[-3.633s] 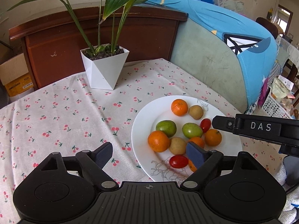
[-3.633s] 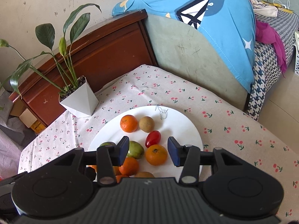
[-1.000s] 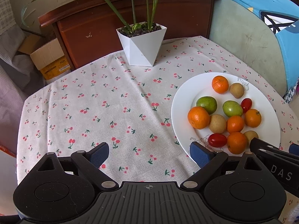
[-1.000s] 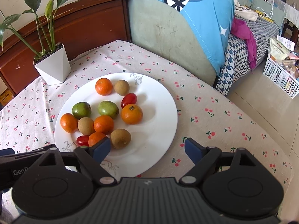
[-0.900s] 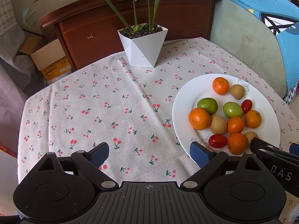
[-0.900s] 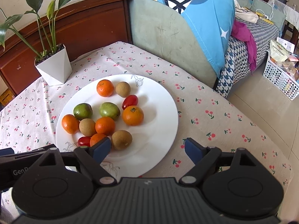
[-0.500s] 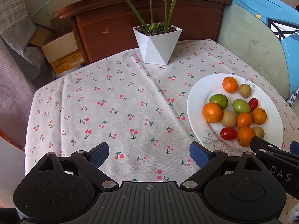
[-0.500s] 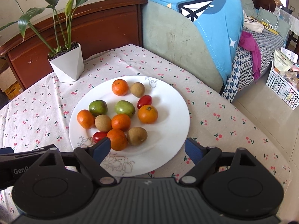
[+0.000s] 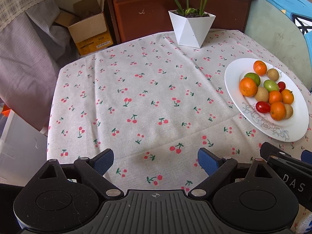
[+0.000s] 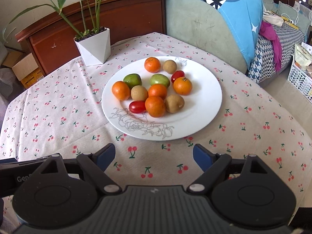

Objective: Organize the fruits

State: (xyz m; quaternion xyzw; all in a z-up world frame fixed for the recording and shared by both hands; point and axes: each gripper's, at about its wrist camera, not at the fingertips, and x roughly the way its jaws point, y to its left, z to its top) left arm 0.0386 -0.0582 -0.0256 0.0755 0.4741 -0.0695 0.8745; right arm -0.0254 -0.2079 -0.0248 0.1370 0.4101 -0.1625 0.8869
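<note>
A white plate (image 10: 204, 105) with a drawn rose holds several oranges (image 10: 155, 106), two green fruits (image 10: 159, 80), three brown fruits (image 10: 174, 103) and two red tomatoes (image 10: 137, 106). My right gripper (image 10: 154, 155) stands open over the cherry-print cloth, just short of the plate's near rim, nothing between its fingers. In the left wrist view the same plate (image 9: 234, 74) lies at the right edge. My left gripper (image 9: 155, 160) is open above bare cloth, well left of the plate. The right gripper's body (image 9: 288, 169) shows at that view's lower right.
A white angular pot (image 10: 94, 46) with a green plant stands at the table's back, in front of a brown wooden headboard (image 10: 124, 9). A cardboard box (image 9: 87, 31) sits off the table's left. A blue-covered sofa (image 10: 230, 19) and a white basket (image 10: 300, 74) are to the right.
Both grippers have drawn back and to the left from the plate. The plate has slid toward the right edge of the left wrist view and lies farther ahead in the right wrist view. Jaws unchanged.
</note>
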